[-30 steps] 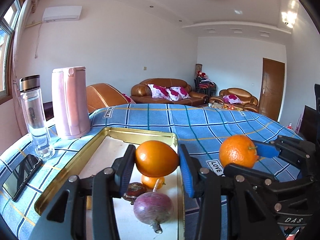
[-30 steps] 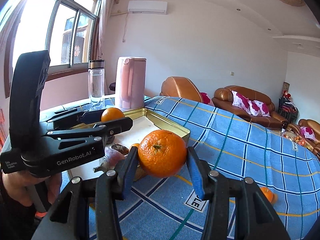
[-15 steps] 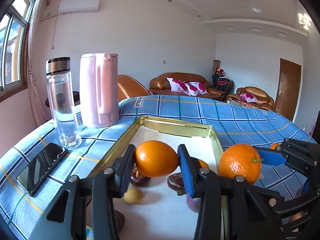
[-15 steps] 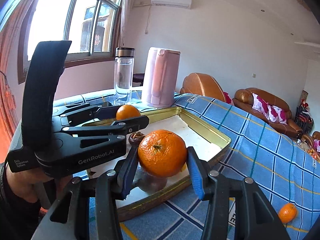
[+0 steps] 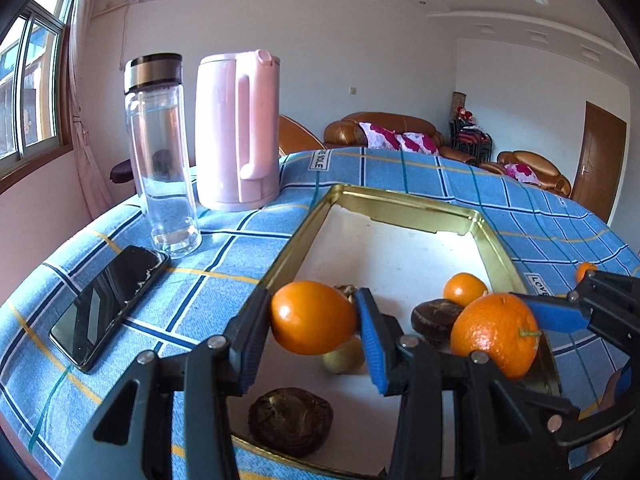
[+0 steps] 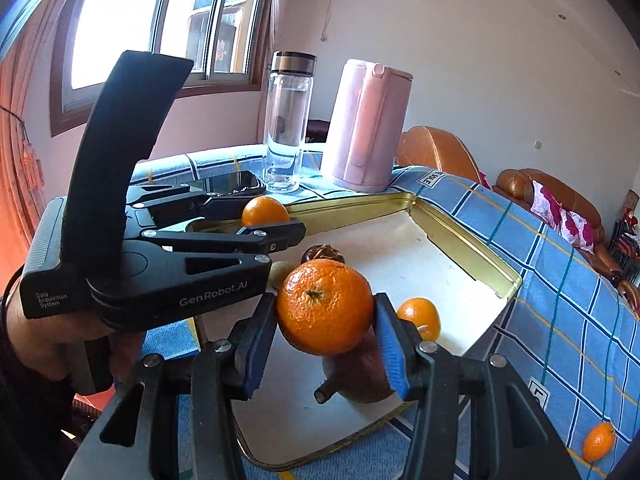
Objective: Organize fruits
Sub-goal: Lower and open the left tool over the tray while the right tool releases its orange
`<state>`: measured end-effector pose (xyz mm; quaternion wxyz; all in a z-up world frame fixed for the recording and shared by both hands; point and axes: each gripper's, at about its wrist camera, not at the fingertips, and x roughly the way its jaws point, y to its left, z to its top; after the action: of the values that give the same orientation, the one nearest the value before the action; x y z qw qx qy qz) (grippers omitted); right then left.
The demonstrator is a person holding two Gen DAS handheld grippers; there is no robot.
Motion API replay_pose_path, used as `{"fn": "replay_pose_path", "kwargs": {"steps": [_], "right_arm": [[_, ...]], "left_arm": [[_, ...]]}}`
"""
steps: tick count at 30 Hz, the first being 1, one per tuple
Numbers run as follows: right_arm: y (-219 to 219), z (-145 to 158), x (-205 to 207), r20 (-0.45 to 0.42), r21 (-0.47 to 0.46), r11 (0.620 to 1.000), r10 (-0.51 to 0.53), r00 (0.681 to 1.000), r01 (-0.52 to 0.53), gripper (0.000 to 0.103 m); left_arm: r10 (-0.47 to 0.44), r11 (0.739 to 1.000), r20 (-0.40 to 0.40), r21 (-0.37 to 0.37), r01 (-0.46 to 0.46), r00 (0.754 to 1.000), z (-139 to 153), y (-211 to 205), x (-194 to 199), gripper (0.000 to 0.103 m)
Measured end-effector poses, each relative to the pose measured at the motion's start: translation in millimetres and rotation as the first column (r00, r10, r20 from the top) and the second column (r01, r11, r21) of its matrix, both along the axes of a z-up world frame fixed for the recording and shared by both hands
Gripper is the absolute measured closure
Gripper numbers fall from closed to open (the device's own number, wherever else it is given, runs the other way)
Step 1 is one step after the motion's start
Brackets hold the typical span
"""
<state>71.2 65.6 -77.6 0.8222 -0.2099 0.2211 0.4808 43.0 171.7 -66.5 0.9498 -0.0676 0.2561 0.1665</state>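
My left gripper (image 5: 314, 320) is shut on a smooth orange (image 5: 312, 317) and holds it above the near left part of the gold-rimmed tray (image 5: 400, 206). My right gripper (image 6: 325, 320) is shut on a dimpled orange (image 6: 324, 307) above the tray's near side (image 6: 472, 248); this orange also shows in the left wrist view (image 5: 494, 334). In the tray lie a small orange (image 5: 464, 289), dark brown fruits (image 5: 290, 420), a pale yellowish fruit (image 5: 344, 358) and a purple root (image 6: 356, 372). A small orange (image 6: 598, 440) lies loose on the cloth.
A pink kettle (image 5: 238, 130), a clear bottle (image 5: 160, 152) and a black phone (image 5: 108, 304) stand left of the tray on the blue checked tablecloth (image 5: 400, 168). The left gripper's body (image 6: 160, 264) sits close beside the right one. Sofas stand behind.
Both grippers have swung left and forward with their oranges, from over the cloth to over the tray. The kettle, bottle and phone now look nearer.
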Motion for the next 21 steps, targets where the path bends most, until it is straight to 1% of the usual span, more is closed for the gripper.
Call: {"fn": "replay_pose_path", "kwargs": {"steps": [2,7,9,11,12,13,14,15,19,21], "right_arm": [[2,-3,1,-0.014,-0.011,1.0,0.012,1.0,-0.012,0.053],[7,-5,0,-0.012,-0.023,0.999,0.023,1.0,-0.024,0.052],[7,-4,0,-0.01,-0.026,0.999,0.023,1.0,-0.023,0.052],[6,-4,0,-0.012,-0.023,0.999,0.024,1.0,-0.024,0.049],[6,-4,0,-0.009,-0.022,1.0,0.022,1.0,-0.022,0.047],[6,-4,0,-0.011,-0.019,1.0,0.021,1.0,-0.021,0.042],[6,-4,0,-0.016,-0.019,1.0,0.021,1.0,-0.021,0.036],[6,-4,0,-0.012,-0.013,1.0,0.014,1.0,-0.014,0.035],[2,-4,1,-0.007,-0.009,1.0,0.001,1.0,-0.001,0.033],[-3,-2,1,-0.002,-0.001,1.0,-0.008,1.0,0.008,0.033]], "left_arm": [[-0.003,1.0,0.0,-0.006,0.003,1.0,-1,1,-2,0.058],[-0.006,1.0,-0.018,0.019,0.006,1.0,-2,-3,0,0.058],[-0.005,0.999,-0.016,0.032,0.005,1.0,-1,-5,0,0.056],[-0.006,0.999,-0.017,0.034,0.006,1.0,-1,-6,-1,0.055],[-0.003,0.999,-0.016,0.034,0.004,1.0,-1,-6,-1,0.05],[0.004,0.999,-0.013,0.034,-0.003,1.0,-1,-5,-2,0.046],[0.012,0.999,-0.004,0.035,-0.011,1.0,1,-5,-4,0.038],[0.014,0.999,0.007,0.036,-0.015,1.0,2,-5,-6,0.034],[0.016,0.999,0.018,0.033,-0.017,1.0,4,-6,-8,0.033],[0.013,1.0,0.036,0.018,-0.014,0.999,6,-7,-9,0.026]]}}
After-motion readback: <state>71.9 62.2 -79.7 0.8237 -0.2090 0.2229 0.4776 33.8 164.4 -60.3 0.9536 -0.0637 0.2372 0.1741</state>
